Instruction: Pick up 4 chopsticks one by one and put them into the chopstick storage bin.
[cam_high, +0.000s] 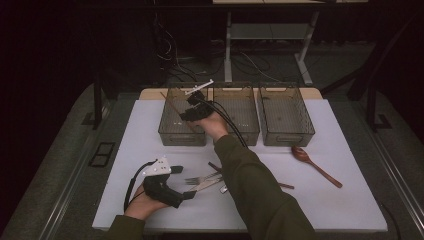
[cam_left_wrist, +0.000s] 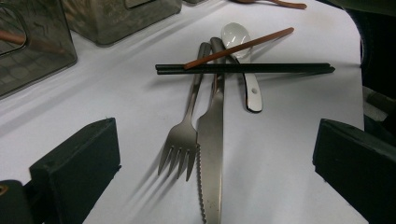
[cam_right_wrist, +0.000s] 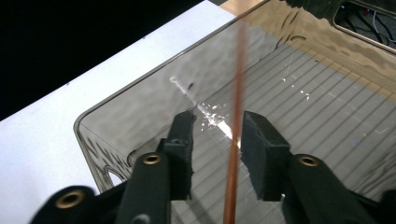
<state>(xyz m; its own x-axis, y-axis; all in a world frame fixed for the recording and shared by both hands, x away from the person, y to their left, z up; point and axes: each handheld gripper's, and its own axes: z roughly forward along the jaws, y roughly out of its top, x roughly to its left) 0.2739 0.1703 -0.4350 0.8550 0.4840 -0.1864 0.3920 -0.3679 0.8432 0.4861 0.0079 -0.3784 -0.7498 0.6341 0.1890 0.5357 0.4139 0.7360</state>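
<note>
- The right tongs hang over the left bin, the first of three clear bins along the far edge of the white surface.
- Seen from the right gripper view, those tongs stand apart, with a brown chopstick running up between them.
- The chopstick lies nearer one black pad than the other; I cannot tell whether it touches that pad, and the other pad is clear of it. It looks blurred along its length.
- The chopstick sits inside the bin, over its ribbed floor, and its far end leans toward the far wall.
- From above, the chopstick shows as a thin slanted line in the left bin, just left of the right tongs.
- The left tongs rest low at the near left of the surface, pointing at a pile of cutlery.
- In the left gripper view they are wide apart, holding nothing; a fork and a knife lie side by side between the two pads on the surface.
- Farther off, black chopsticks cross the handles, a second brown chopstick lies slantwise over them, and a white spoon lies beneath.
- A wooden spoon lies alone at the right, near the right bin.
</note>
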